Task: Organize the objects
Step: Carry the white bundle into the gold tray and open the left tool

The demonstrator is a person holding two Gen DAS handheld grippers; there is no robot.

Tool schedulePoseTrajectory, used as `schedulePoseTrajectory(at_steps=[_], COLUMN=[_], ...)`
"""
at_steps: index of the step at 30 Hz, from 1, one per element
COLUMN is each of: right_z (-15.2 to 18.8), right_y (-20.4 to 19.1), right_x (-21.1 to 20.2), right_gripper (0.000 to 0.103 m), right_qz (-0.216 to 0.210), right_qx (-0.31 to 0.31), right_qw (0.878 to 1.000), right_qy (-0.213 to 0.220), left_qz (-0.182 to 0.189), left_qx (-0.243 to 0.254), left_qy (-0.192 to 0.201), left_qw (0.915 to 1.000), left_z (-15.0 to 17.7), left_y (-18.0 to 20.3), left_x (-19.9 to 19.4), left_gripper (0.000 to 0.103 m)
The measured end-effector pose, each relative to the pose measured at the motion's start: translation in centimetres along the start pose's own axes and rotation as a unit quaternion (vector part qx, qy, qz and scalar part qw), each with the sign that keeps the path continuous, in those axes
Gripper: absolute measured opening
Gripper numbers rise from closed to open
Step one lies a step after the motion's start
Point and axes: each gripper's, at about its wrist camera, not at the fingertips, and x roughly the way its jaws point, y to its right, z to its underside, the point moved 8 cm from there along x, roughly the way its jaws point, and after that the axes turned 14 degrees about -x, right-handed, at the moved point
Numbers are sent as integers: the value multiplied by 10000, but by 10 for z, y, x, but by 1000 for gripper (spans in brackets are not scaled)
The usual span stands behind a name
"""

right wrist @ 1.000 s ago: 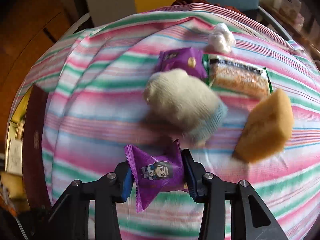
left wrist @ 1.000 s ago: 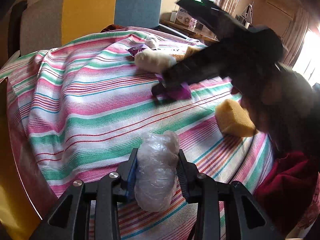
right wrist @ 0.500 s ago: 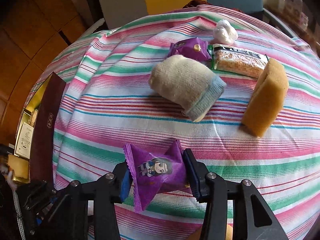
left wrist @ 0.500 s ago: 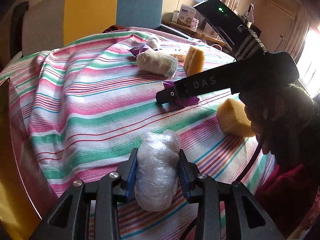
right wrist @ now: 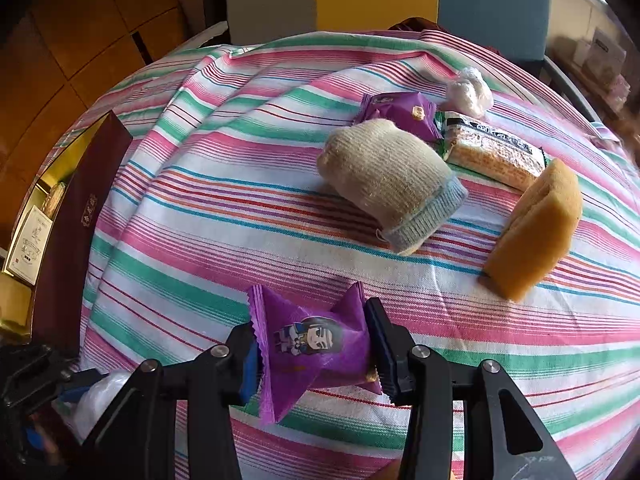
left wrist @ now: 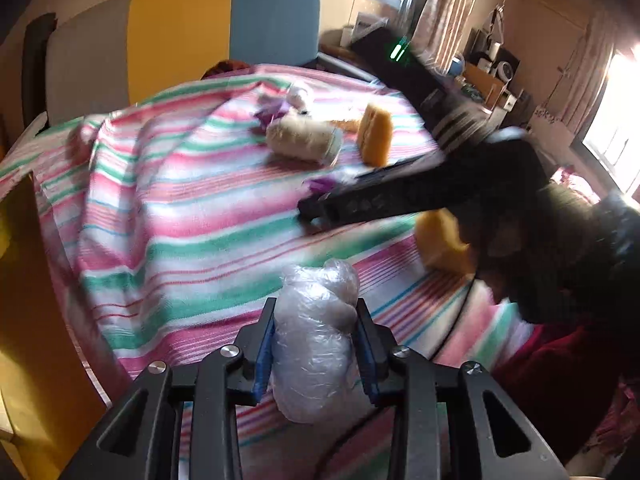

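My left gripper [left wrist: 316,308] is shut on a clear plastic-wrapped bundle [left wrist: 316,344] and holds it just above the striped tablecloth [left wrist: 180,216]. In the right wrist view, my right gripper [right wrist: 312,320] has a purple snack packet [right wrist: 312,344] with a cartoon figure between its pads, and its jaws are closing on it. The packet hangs a little above the cloth. From the left wrist view the right gripper [left wrist: 320,206] reaches in from the right, blurred, held by a person's hand.
Farther back lie a rolled cream sock [right wrist: 392,184], an upright yellow sponge [right wrist: 536,232], a second purple packet [right wrist: 400,114], a biscuit packet [right wrist: 492,152] and a small plastic wad [right wrist: 468,92]. Another sponge [left wrist: 440,244] sits at the right. A dark red box [right wrist: 76,240] stands at the table's left edge.
The left gripper has risen a little with the bundle. The right gripper has pulled back from the sock with the purple packet and rolled slightly.
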Motion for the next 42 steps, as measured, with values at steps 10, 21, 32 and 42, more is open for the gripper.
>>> schedulePoseTrajectory(at_steps=[10, 21, 32, 42], right_z=[-1, 1, 0, 0], right_y=[-3, -3, -4, -4], right_x=[2, 1, 1, 2], right_gripper=[48, 49, 50, 50], right_qz=[118, 145, 162, 172], right_qx=[-93, -134, -145, -151], right_qw=[9999, 9998, 9997, 9997], right_qy=[66, 63, 76, 80], left_qz=[155, -916, -1058, -1357], left_qx=[-753, -2518, -3497, -3591], left_qy=[651, 899, 307, -260], left_qw=[9949, 9592, 9304, 9230], left_z=[-49, -101, -90, -66], left_y=[-42, -241, -351, -367], left_x=[-80, -134, -106, -67], left_gripper=[35, 35, 35, 42])
